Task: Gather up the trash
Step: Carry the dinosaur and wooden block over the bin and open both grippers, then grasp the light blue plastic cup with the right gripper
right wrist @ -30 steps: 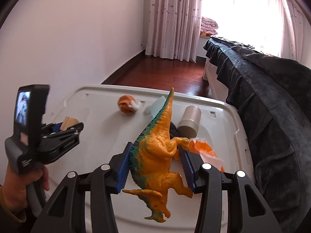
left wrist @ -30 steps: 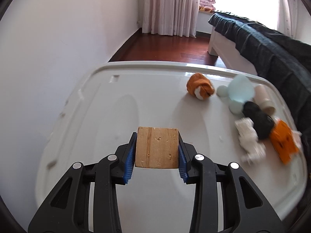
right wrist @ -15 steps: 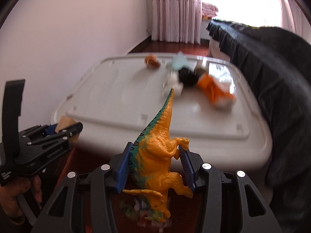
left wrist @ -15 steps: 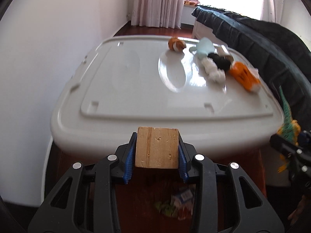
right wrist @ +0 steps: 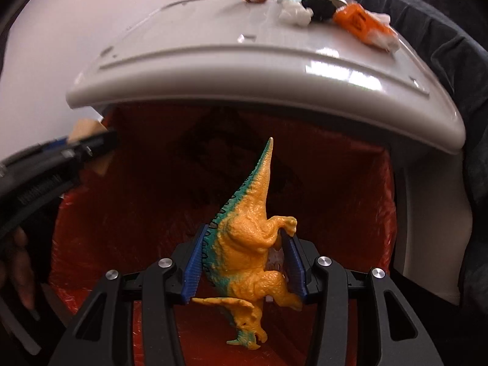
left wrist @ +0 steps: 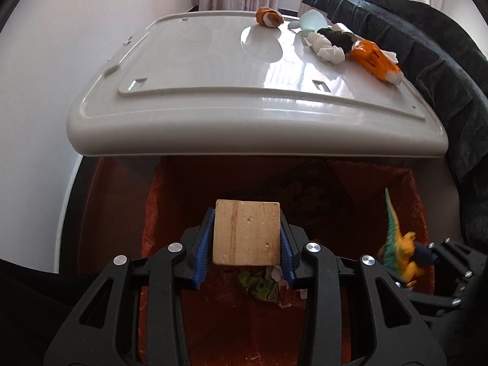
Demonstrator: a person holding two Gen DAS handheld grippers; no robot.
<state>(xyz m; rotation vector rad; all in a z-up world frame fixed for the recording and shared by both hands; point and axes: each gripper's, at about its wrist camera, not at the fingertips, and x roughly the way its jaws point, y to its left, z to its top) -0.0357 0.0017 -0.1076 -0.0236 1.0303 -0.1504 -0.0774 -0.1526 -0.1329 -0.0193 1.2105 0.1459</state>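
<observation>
Left claw (left wrist: 246, 241): clamped on a square, pale wooden block (left wrist: 246, 232), which sits between the blue ribbed pads (left wrist: 202, 254), one on each side. The block hangs over the open mouth of a bin lined with an orange-red plastic bag (left wrist: 408, 201). At the bottom of the bag lies a crumpled green wrapper (left wrist: 259, 286) with some pale scraps beside it.

Above the bin stands the glossy white plastic lid (left wrist: 213, 70) that serves as the worktop. At its far right part lie, from left to right: a rolled orange-and-white bundle (left wrist: 269, 16), a pale blue cup-shaped piece (left wrist: 311, 19), a crumpled white tissue (left wrist: 324, 48) touching a black fuzzy item (left wrist: 337, 38), and an orange printed packet (left wrist: 373, 61) near the lid's right edge. A dark blanket-covered bed (left wrist: 427, 45) runs along the right of the lid.

Right claw (right wrist: 246, 253): clamped on an orange plastic dinosaur toy with a green back (right wrist: 248, 244). Its tail points up and its head hangs down below the pads. The toy is held over the same orange-red bag, in front of the lid's near rim. In the left wrist view the right claw and toy appear at the right side of the bin opening; in the right wrist view the left claw appears blurred at the left edge.
</observation>
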